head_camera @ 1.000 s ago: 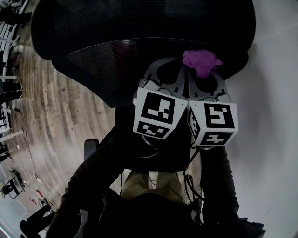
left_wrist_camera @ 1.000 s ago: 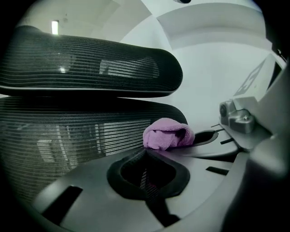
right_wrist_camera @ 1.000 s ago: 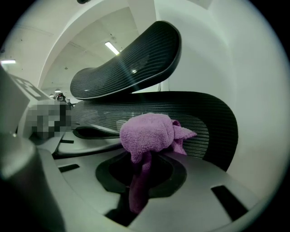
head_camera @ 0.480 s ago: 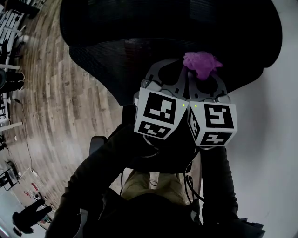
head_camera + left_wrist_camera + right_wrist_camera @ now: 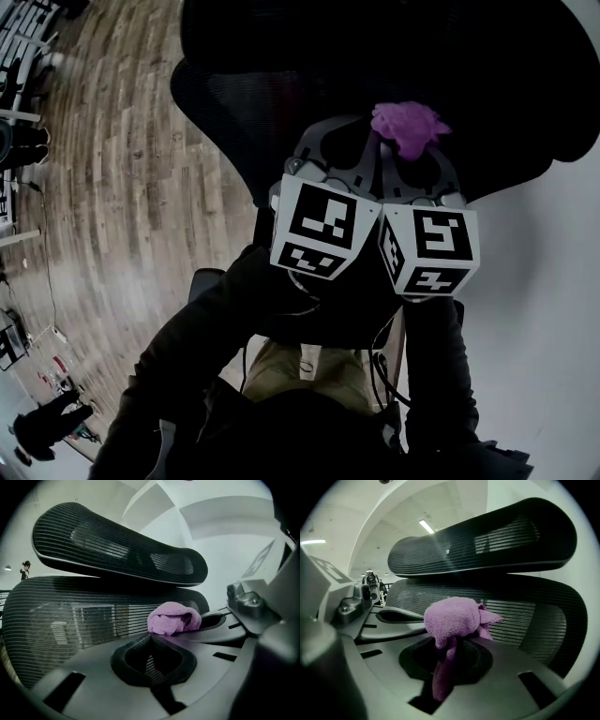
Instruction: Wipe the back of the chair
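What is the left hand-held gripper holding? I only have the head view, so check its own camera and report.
Observer: Nothing. The left hand-held gripper has its jaws together at the tips. Only the backrest shows through the opening behind them.
Operator: Now confirm the grip on the cloth.
Observer: The right hand-held gripper is shut on the purple cloth. A tail of the cloth hangs down between the jaws toward the camera.
Operator: Tell me what the cloth faces.
Observer: It faces the backrest mesh, just below the gap under the headrest. I cannot tell whether it touches.
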A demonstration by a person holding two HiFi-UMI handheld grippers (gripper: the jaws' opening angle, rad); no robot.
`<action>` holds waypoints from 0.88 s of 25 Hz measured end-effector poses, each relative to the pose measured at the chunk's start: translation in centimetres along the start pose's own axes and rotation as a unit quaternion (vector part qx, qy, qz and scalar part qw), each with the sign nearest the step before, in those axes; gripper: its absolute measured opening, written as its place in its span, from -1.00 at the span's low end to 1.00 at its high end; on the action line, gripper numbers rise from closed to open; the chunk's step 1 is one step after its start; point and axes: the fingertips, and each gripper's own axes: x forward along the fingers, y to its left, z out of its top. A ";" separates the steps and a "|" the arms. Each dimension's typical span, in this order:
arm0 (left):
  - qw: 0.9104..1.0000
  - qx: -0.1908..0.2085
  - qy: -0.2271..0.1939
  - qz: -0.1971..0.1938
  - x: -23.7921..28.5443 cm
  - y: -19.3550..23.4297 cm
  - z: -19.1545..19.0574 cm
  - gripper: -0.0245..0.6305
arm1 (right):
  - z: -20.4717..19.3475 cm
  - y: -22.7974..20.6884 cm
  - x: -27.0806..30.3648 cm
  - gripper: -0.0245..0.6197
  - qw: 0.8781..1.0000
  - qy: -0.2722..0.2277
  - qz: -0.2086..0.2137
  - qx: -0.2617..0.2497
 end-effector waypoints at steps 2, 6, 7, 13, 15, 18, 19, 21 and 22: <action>1.000 -0.003 -0.001 0.004 -0.5 0.8 -0.1 -0.90 | 0.2 0.9 0.3 -0.74 1.000 0.001 0.004 -0.003; 1.000 -0.007 -0.001 0.011 -1.2 2.5 -0.3 -0.90 | 0.8 2.3 1.4 -0.74 1.000 0.003 0.011 -0.009; 1.000 -0.008 -0.001 0.013 -1.2 2.9 -0.3 -0.90 | 0.9 2.5 1.7 -0.74 1.000 0.004 0.012 -0.010; 1.000 -0.015 -0.005 0.021 -2.7 4.6 -0.7 -0.90 | 1.3 4.7 2.3 -0.74 1.000 0.004 0.019 -0.017; 1.000 -0.016 -0.006 0.024 -3.5 5.3 -1.0 -0.90 | 1.3 5.7 2.5 -0.74 1.000 0.004 0.021 -0.019; 0.999 -0.023 -0.005 0.033 -3.8 6.8 -1.2 -0.90 | 1.7 6.8 3.6 -0.74 0.999 0.007 0.029 -0.025; 0.999 -0.025 -0.005 0.036 -3.8 7.4 -1.3 -0.90 | 1.9 7.1 4.1 -0.74 0.999 0.009 0.032 -0.027; 0.999 -0.029 -0.005 0.042 -4.1 8.5 -1.5 -0.90 | 2.1 7.9 4.8 -0.74 0.999 0.010 0.037 -0.030; 0.999 -0.030 -0.006 0.044 -4.5 9.0 -1.7 -0.90 | 2.2 8.5 5.0 -0.74 0.999 0.010 0.039 -0.032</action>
